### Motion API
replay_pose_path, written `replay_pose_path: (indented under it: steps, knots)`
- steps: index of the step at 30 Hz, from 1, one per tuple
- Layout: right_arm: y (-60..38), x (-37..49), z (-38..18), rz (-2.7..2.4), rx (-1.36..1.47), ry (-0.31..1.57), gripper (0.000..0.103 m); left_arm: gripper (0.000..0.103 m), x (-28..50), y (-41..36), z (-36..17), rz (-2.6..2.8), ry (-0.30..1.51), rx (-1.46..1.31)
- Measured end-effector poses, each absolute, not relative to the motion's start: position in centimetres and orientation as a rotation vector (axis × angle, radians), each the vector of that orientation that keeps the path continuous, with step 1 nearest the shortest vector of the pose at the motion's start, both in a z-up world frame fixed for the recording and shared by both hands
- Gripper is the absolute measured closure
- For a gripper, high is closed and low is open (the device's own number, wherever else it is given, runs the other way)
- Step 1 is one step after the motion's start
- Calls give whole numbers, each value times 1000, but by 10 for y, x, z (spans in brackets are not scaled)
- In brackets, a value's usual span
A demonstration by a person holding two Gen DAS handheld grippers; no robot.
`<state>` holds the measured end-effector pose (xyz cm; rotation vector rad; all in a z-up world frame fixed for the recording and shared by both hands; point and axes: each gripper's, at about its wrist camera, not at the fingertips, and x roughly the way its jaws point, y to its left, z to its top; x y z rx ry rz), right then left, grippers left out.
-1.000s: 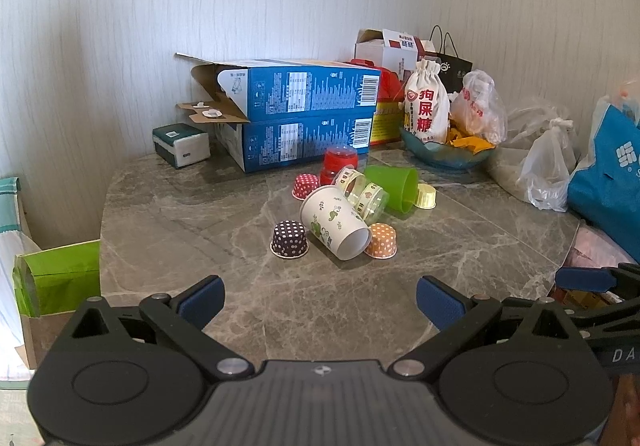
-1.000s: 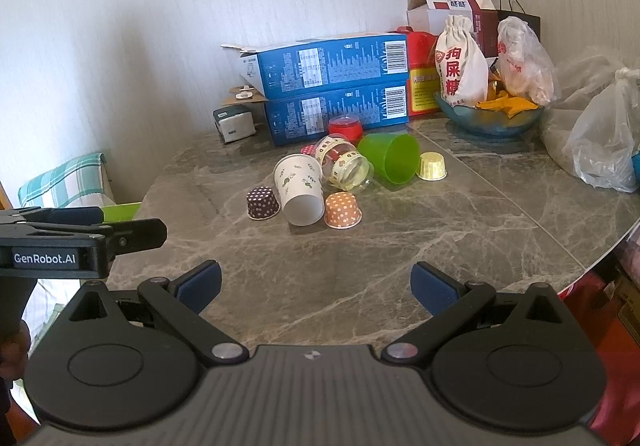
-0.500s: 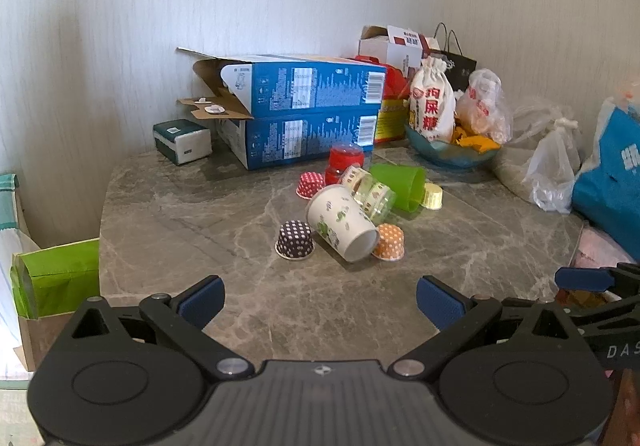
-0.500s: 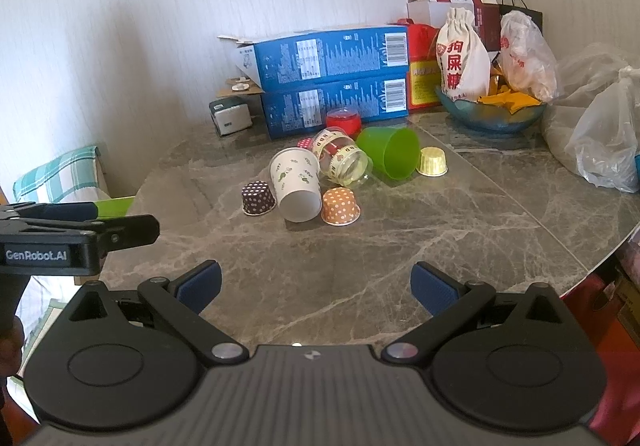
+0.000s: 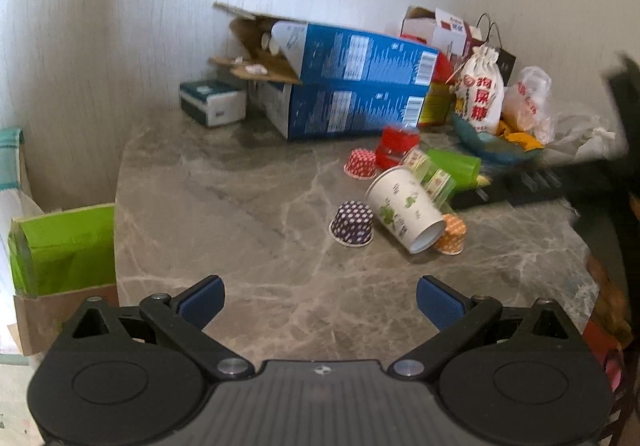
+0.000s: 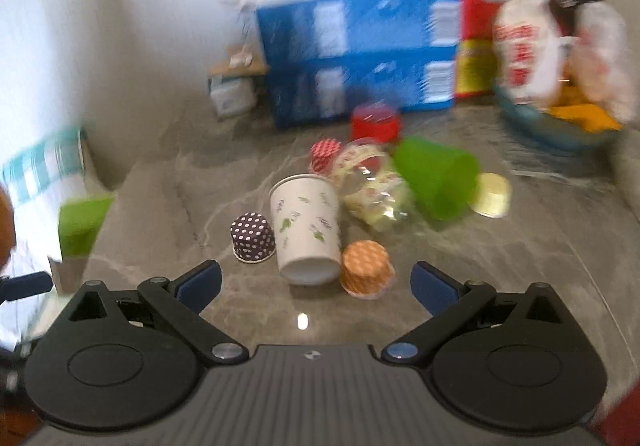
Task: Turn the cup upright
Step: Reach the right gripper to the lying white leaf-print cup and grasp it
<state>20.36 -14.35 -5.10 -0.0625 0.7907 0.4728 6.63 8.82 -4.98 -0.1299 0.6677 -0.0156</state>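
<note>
A white paper cup with green prints (image 6: 306, 230) lies on its side on the marble table, its base end toward me; it also shows in the left wrist view (image 5: 404, 212). A clear printed cup (image 6: 374, 188) and a green cup (image 6: 436, 178) lie tipped beside it. Small cupcake cups stand mouth down: purple (image 6: 253, 238), orange (image 6: 365, 268), red (image 6: 326, 155). A red cup (image 6: 375, 122) stands behind. My right gripper (image 6: 315, 284) is open, just short of the white cup. My left gripper (image 5: 318, 300) is open and empty, farther back.
Blue cartons (image 5: 352, 86) are stacked at the back wall with a small white box (image 5: 212, 102) to their left. A bowl of snack bags (image 6: 560, 114) sits back right. A green-lined box (image 5: 60, 246) stands off the table's left edge. My right gripper's body crosses the left view (image 5: 560, 182).
My right gripper has moved forward fast toward the cluster of cups, blurring its view. My left gripper has shifted left and tilted. Both stay open.
</note>
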Motion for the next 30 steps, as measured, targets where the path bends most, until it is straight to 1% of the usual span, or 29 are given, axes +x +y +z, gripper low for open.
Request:
replay_pose_path:
  steps: [4, 8, 11, 14, 15, 17, 19, 23, 26, 30]
  knots:
    - [-117, 247, -59, 477, -109, 875, 1, 0, 71, 95, -56, -4, 679, -135]
    - [-97, 270, -68, 490, -155, 942, 2, 0, 80, 94, -62, -25, 692, -187]
    - [-86, 281, -74, 511, -154, 1015, 12, 0, 88, 93, -71, -50, 725, -177]
    - [-81, 287, -76, 506, -171, 1035, 21, 0, 87, 97, -77, -34, 729, -173]
    - [-79, 289, -77, 496, -177, 1041, 26, 0, 87, 99, -80, -35, 734, -187]
    - [-78, 293, -81, 484, -177, 1064, 30, 0, 86, 104, -85, -35, 747, -215]
    - [-74, 295, -87, 482, -205, 1088, 39, 0, 85, 107, -88, -33, 752, -224]
    - [-72, 291, -83, 464, -198, 1075, 40, 0, 80, 111, -90, -47, 753, -258]
    - [-73, 277, -62, 468, -170, 1022, 41, 0, 72, 114, -87, -47, 742, -264]
    - [-82, 234, -32, 476, -122, 957, 41, 0, 55, 126, -79, -60, 705, -319]
